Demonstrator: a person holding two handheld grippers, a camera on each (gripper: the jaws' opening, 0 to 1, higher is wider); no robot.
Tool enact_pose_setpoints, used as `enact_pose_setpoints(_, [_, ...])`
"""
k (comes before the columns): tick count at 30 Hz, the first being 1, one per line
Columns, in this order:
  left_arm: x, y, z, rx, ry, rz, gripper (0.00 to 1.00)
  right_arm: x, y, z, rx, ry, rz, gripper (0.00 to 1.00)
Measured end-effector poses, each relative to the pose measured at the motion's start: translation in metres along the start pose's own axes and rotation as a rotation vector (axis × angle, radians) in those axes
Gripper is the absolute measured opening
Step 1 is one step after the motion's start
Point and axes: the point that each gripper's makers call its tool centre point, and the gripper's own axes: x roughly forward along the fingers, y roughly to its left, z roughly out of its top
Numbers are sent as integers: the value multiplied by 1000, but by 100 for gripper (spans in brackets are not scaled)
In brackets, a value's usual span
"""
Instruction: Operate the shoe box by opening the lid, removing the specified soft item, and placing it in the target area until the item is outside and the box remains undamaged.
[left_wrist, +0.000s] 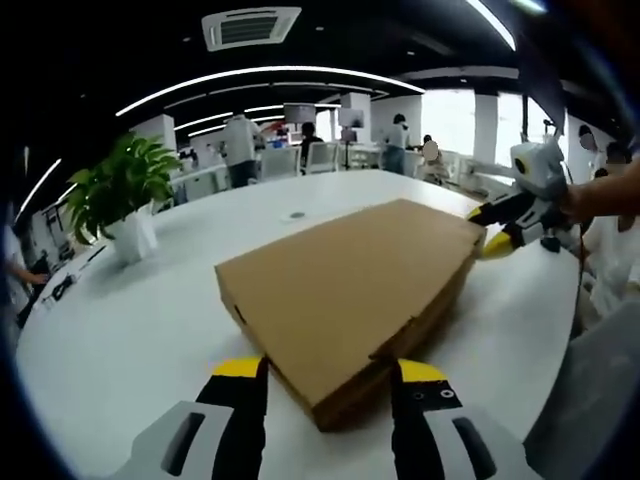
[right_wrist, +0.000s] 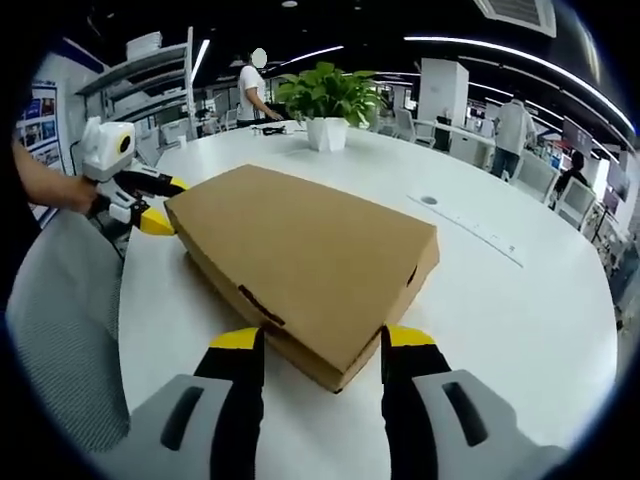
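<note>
- The shoe box (left_wrist: 350, 290) lay flat on the round white table (left_wrist: 120, 340) with its lid down, so nothing had yet come out and the soft item inside could not be seen.
- The left gripper (left_wrist: 325, 385) stood at one corner of the box, one jaw on each side of it. The jaws were spread and released, gripping nothing; whether they touched the cardboard could not be told.
- The right gripper (right_wrist: 320, 350) stood at the opposite corner in the same way, jaws parted and straddling the corner, empty as well.
- In the left gripper view the right gripper (left_wrist: 520, 215) showed at the far end of the box, its yellow tips just beside the cardboard; in the right gripper view the left gripper (right_wrist: 130, 195) showed likewise at the far corner.
- Judged from this, the two tools were set at opposite ends to steady the box and find the lid's edge, so it could be raised evenly without tearing or crushing.
- The box's long axis ran from one gripper to the other, along each camera's line of sight, with a corner pointing at each gripper.
- The lid's side flap and a small dark notch faced the open table in the right gripper view.
- A potted plant (right_wrist: 325, 110) stood well apart from the box, clear of the work; people stood at desks farther off.
</note>
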Motion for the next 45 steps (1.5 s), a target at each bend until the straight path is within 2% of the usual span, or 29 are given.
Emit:
enact_pose_setpoints(13, [-10,18,-6,27,25,-48,48,3,30,5,41,14,-41,42])
enact_pose_setpoints(23, [-19,36,-11,47,79,-82,48,8,47,7,62,16,-66,42])
enact_pose_setpoints(27, [-24,37,-14,55,92,-91,48,9,51,7,72,19,-77,42])
enact_pose_setpoints(33, [-27,44,-18,68,121,-121,47,12,65,8,86,43,-90,42])
enact_pose_setpoints(45, [-42,58,-29,93,155,-151,47,13,92,8,104,47,-102,41])
